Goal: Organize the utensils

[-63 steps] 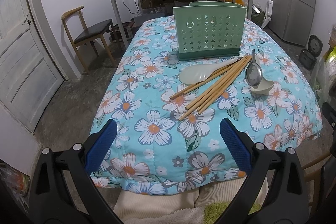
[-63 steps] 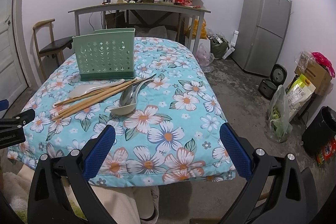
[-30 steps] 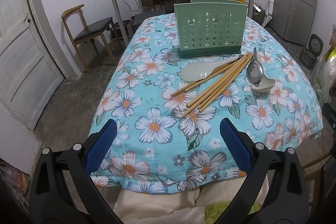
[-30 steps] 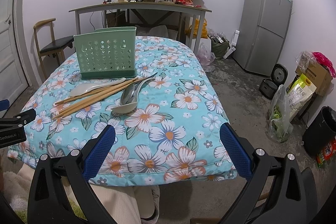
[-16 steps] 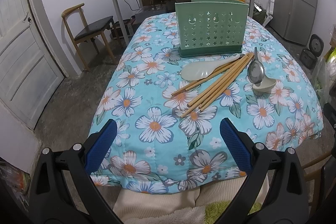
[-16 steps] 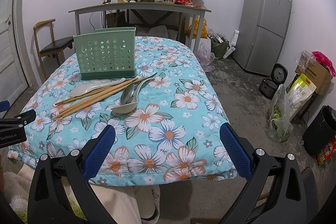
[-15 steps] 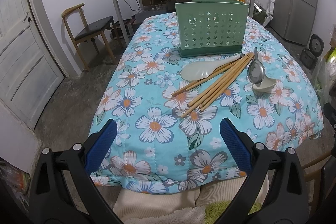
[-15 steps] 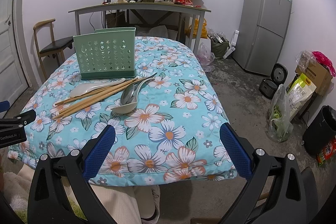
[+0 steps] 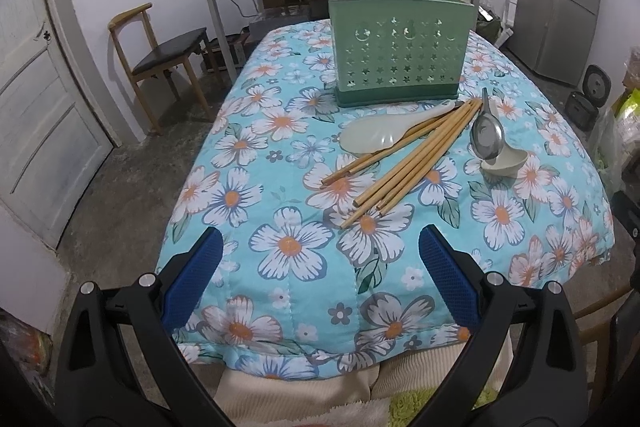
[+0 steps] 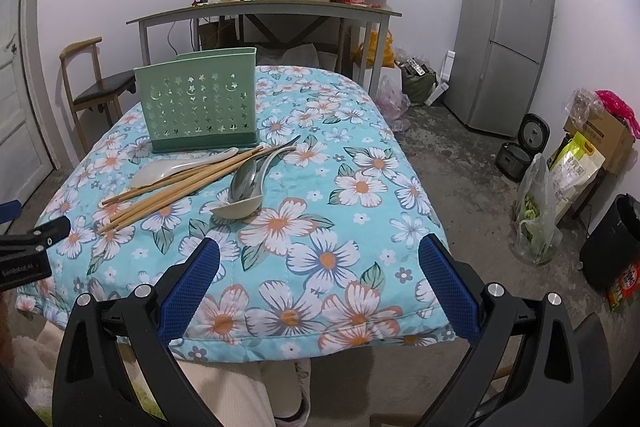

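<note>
I am holding my left gripper and my right gripper over the near edge of the table under its turquoise flower-print quilt, both with blue-padded fingers spread wide and gripping nothing.

Working outward from that edge, I am looking first at the bundle of long tan bamboo chopsticks: light, stiff, smooth and likely to roll, so I judge mid-length the best pinch.

Just right of them, the shiny steel spoon is resting on the cream ceramic soup spoon; the ceramic looks brittle and slick, so I would take its handle.

Left of the bundle is lying the pale plastic rice paddle.

Beyond them all, the green perforated plastic utensil holder is standing upright.
</note>
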